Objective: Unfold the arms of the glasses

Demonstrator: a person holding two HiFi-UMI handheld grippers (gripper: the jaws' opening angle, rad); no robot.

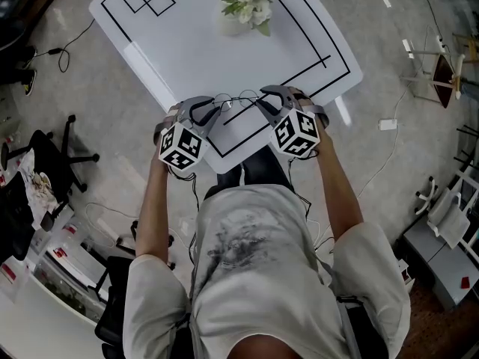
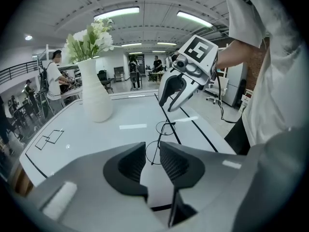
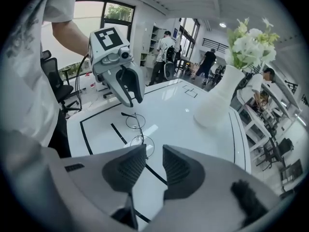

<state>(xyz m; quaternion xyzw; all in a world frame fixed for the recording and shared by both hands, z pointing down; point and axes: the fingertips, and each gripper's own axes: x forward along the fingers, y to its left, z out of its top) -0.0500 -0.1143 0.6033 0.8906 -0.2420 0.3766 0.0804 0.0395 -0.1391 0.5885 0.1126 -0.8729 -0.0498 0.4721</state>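
The glasses (image 1: 233,100) lie on the table (image 1: 187,47), lower centre of the head view. The arms appear still folded, so unfolding remains to be done. The long axis runs left to right, from left gripper (image 1: 200,111) to right gripper (image 1: 267,100). Both sets of jaws stand spread and hold nothing.

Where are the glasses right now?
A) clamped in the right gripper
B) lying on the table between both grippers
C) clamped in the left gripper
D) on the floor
B: the glasses lie on the table, left gripper and right gripper both open.
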